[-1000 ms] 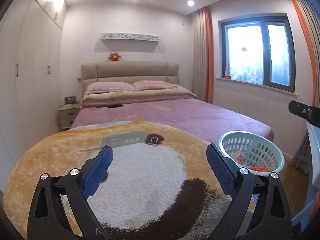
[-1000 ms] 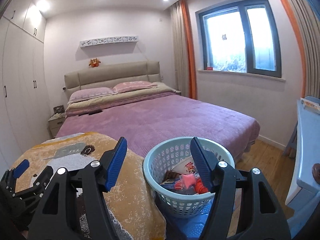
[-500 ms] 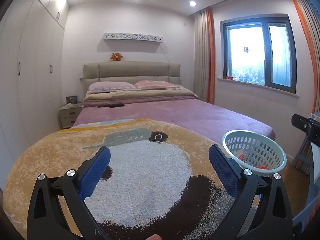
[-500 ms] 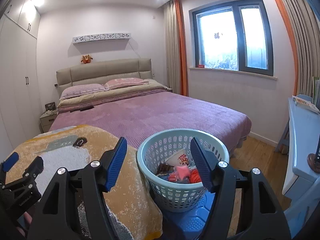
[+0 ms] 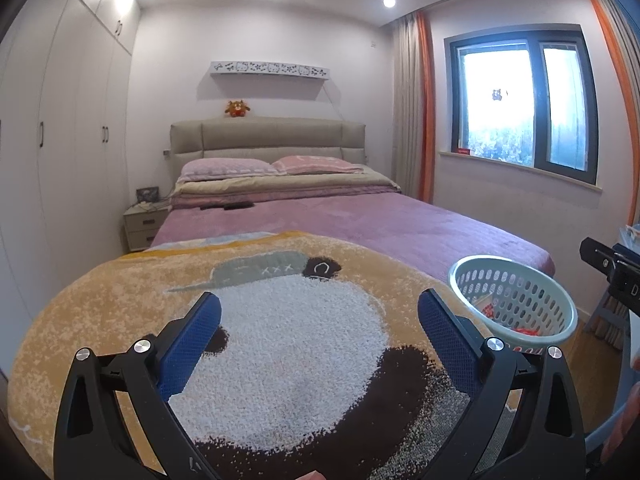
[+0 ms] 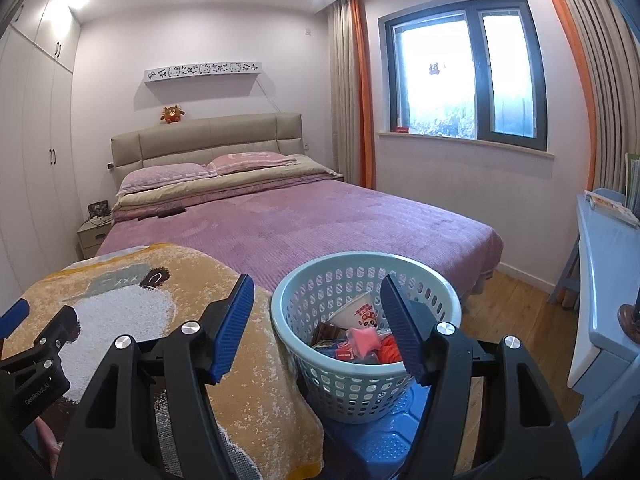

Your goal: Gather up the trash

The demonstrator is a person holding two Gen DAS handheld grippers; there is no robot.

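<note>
Right wrist view: right gripper (image 6: 318, 312), fingers wide and empty, above trash-filled basket (image 6: 308, 360) on blue stool (image 6: 372, 444) beside blanket (image 6: 256, 380); left gripper (image 5: 320, 320) likewise empty; collection seemingly finishing, next locate remaining litter.

Ahead of your left gripper (image 5: 319, 338), the panda blanket (image 5: 280, 344) lies flat and bare, open room above it. Ahead of your right gripper (image 6: 317, 322), the pale basket (image 6: 352, 384) stands on a blue stool (image 6: 380, 440), its mouth open from above, packed low with wrappers (image 6: 356, 340). The blue desk (image 6: 608, 280) crowds your right; bare floor (image 6: 516, 316) runs between.
</note>
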